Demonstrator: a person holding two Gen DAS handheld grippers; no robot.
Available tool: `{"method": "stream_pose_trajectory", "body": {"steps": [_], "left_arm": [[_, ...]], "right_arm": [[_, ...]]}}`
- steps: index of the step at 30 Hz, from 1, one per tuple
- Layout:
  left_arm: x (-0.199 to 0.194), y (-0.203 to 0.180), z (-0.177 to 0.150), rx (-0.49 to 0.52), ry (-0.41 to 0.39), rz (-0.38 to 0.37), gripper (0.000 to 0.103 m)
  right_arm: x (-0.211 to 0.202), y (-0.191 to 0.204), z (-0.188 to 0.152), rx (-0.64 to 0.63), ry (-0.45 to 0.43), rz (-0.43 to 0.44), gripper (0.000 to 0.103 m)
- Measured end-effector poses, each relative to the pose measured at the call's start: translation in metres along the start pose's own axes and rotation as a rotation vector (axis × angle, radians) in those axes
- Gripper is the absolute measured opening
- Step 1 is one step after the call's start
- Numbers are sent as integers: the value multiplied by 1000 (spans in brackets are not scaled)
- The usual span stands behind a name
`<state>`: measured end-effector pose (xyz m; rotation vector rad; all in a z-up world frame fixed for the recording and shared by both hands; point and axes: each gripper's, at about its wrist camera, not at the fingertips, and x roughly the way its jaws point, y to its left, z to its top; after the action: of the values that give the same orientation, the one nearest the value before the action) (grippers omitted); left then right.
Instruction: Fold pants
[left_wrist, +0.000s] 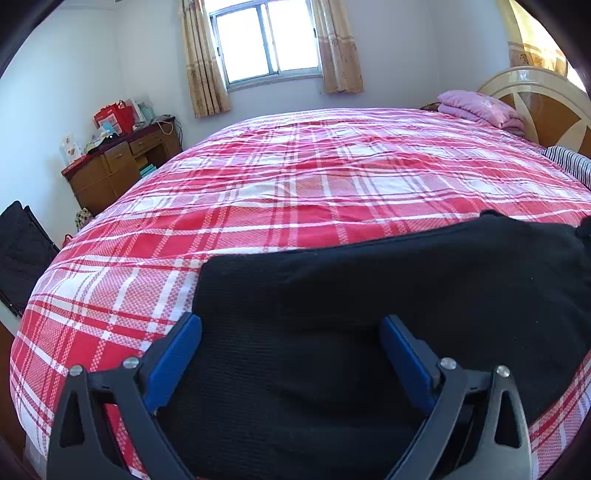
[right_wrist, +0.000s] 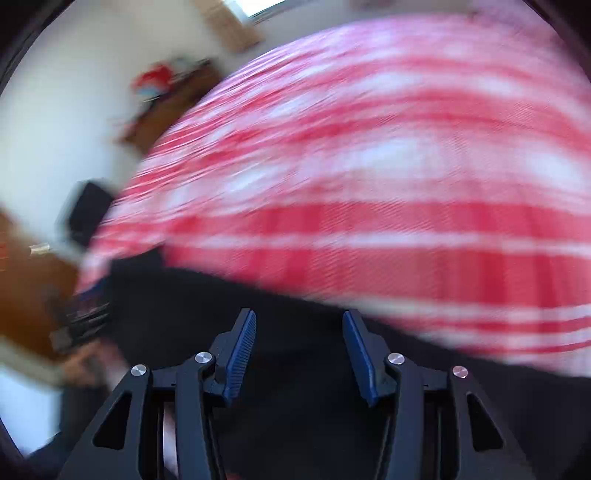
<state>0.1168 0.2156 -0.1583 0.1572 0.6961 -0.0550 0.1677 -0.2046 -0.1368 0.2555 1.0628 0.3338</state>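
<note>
The black pants lie folded on the red and white plaid bed cover, near its front edge. My left gripper hovers just over the near part of the pants, its blue fingers spread wide with nothing clamped between them. The right wrist view is smeared by motion. There the right gripper stands partly open above the dark pants, its ribbed blue pads apart and empty. A blurred hand and the other gripper show at the left edge of that view.
A wooden desk with boxes and a red bag stands at the far left wall. A folded pink blanket and a striped pillow lie by the headboard. A dark folding object leans left of the bed.
</note>
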Motion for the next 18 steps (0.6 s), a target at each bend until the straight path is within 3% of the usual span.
{"method": "stream_pose_trajectory", "body": {"steps": [2, 4, 7, 10, 12, 14, 17, 18], "left_arm": [[5, 9, 1, -34, 24, 8, 103], [10, 25, -1, -124, 35, -51, 103], [11, 21, -1, -103, 40, -33, 103], [11, 18, -1, -93, 40, -17, 103], [7, 20, -1, -109, 39, -17, 103], [0, 22, 2, -121, 27, 9, 103], [-15, 23, 7, -140, -24, 40, 103], [-20, 21, 10, -139, -47, 37, 103]], "right_arm": [[-6, -3, 0, 9, 14, 65, 52], [-15, 3, -6, -30, 20, 96, 59], [-18, 26, -25, -150, 59, 134, 64], [-4, 36, -49, -230, 125, 61, 64], [-3, 34, -55, -236, 95, 37, 64], [-18, 23, -50, -164, 37, 43, 64], [-44, 2, -46, -100, -81, 48, 65], [-48, -5, -45, -85, -85, 49, 65]]}}
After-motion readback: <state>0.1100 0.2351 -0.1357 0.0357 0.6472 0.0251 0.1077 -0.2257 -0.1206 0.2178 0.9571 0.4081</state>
